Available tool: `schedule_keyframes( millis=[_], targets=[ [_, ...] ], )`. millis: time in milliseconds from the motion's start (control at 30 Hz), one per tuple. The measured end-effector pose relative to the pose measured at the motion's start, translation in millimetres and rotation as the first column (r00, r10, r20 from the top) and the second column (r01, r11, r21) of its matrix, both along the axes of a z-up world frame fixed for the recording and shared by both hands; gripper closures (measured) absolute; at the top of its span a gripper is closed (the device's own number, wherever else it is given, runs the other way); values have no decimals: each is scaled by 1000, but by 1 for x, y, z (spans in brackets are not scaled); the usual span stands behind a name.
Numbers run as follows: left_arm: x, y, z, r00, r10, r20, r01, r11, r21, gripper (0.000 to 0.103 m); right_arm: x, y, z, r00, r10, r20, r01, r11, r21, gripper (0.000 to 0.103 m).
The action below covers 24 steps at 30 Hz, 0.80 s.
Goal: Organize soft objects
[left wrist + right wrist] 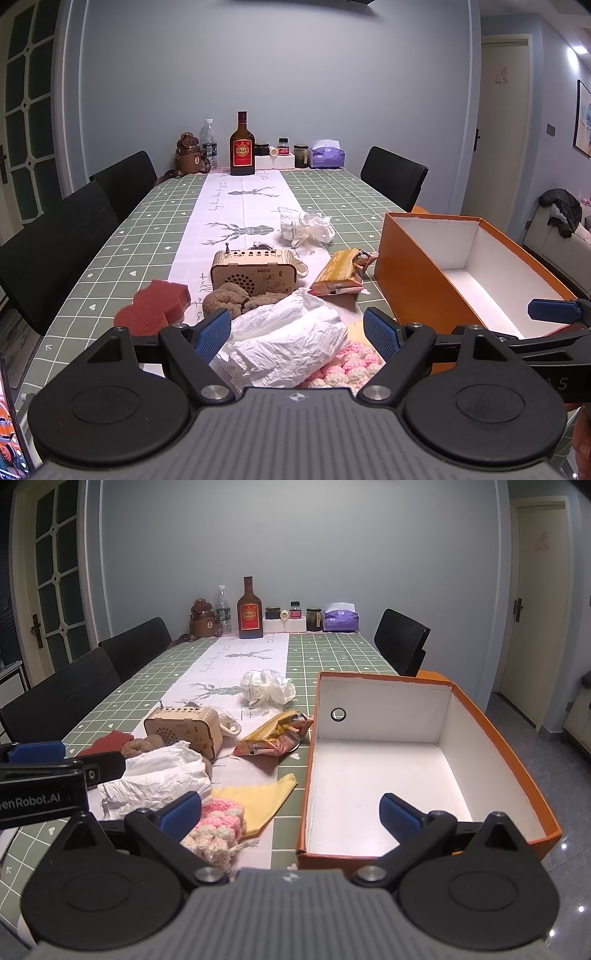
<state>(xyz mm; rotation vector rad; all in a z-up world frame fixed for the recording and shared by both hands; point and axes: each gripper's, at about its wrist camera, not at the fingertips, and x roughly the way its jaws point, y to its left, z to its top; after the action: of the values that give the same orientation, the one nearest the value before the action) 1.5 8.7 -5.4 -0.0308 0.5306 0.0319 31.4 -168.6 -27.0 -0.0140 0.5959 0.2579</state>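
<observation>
My left gripper (297, 330) is open, its jaws either side of a crumpled white plastic bag (288, 341) on the table. Under the bag lies a pink and white knitted piece (351, 365) on a yellow cloth (255, 801). A brown plush (236, 297) and a red sponge (155, 308) lie just beyond. My right gripper (291, 812) is open and empty over the near left edge of the open orange box (517, 760), which is empty inside. The bag (159, 775) and knitted piece (216, 829) also show in the right wrist view.
A wooden radio (253, 269), a yellow snack bag (343, 273) and a white ribbon bundle (306, 227) lie mid-table. Bottles, jars and a tissue pack (327, 153) line the far end. Black chairs (55, 240) flank the table.
</observation>
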Motion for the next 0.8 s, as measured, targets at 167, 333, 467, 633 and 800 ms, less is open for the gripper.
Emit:
schedule_keyframes(
  millis=[167, 333, 467, 633, 800],
  targets=[
    [0, 1, 0, 1000, 3, 1, -3, 1000, -2, 8, 0, 1, 0, 1000, 1, -1, -1, 1000, -1, 3],
    [0, 3, 0, 1000, 4, 1, -4, 1000, -4, 8, 1, 3, -1, 1000, 5, -5, -5, 1000, -4, 3],
    [-1, 3, 0, 1000, 3, 1, -3, 1000, -5, 8, 1, 3, -2, 1000, 6, -6, -6, 1000, -5, 3],
    [-1, 3, 0, 1000, 2, 2, -2, 1000, -6, 8, 1, 4, -2, 1000, 6, -8, -6, 1000, -4, 3],
    [-1, 2, 0, 1000, 5, -2, -5, 1000, -7, 8, 2, 6, -3, 1000, 9, -14, -9, 1000, -8, 3]
  ],
)
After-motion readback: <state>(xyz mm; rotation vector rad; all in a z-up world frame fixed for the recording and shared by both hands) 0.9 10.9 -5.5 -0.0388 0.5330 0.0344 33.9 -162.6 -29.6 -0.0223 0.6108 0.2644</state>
